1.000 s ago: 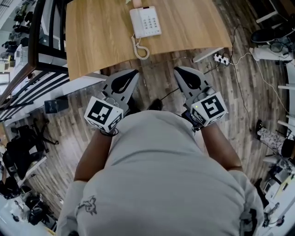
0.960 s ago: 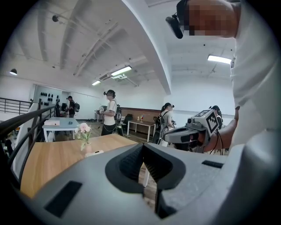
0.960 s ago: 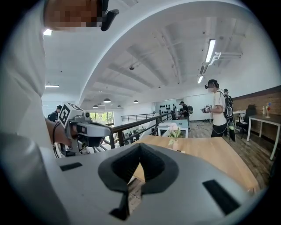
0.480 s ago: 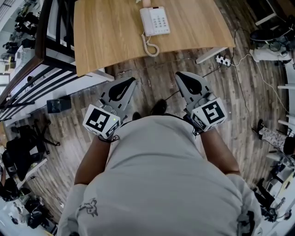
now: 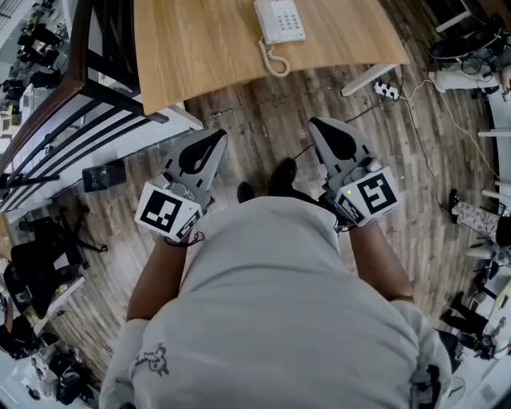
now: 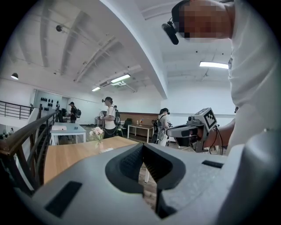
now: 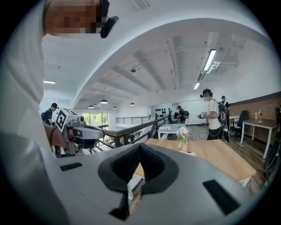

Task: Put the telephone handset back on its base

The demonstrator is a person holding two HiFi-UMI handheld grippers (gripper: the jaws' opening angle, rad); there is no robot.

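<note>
Both tools were pressed together and empty: left gripper [image 5: 214, 137] and right gripper [image 5: 319, 125] hung at waist level, well apart from the table [image 5: 200, 48]. The telephone [image 5: 279, 20] sat at 12 o'clock near the table's edge, and its handset looked seated (too small to confirm). Open floor lay between, with a railing [image 5: 77, 64] at 10 o'clock and a power strip [image 5: 386, 90] at 2.

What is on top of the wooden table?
A white telephone near the table's front edge, its coiled cord looping beside it. The right gripper view shows a vase of pink flowers too. The head view cuts off the far end.
</note>
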